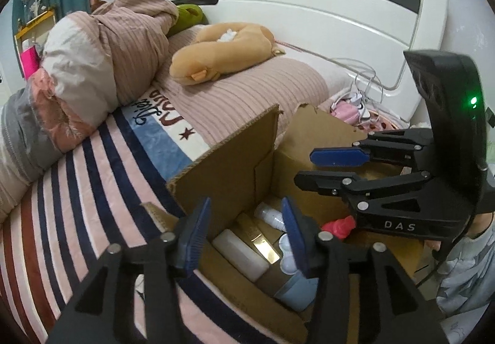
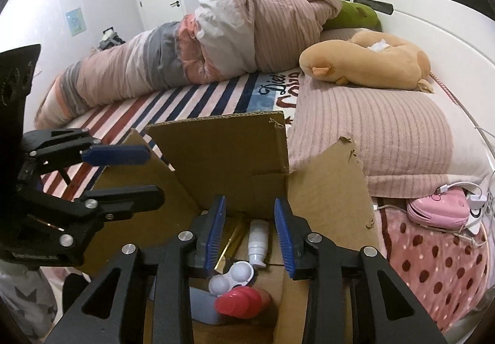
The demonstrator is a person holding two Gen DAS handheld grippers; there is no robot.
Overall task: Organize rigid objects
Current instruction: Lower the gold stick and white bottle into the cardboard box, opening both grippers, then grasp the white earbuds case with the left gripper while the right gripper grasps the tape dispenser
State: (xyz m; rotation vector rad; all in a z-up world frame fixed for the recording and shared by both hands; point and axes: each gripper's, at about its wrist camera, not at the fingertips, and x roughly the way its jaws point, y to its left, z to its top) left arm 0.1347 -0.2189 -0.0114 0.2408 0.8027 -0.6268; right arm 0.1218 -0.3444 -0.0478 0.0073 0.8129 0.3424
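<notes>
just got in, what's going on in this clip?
A person holds two handheld grippers over an open brown cardboard box sitting on a bed. The left gripper and the right gripper both hang open above it and hold nothing. Inside lie a white squeeze bottle, a shiny gold rectangular box, a white double-dome contact lens case, a red ribbed object, a white rectangular block and a pale blue container.
</notes>
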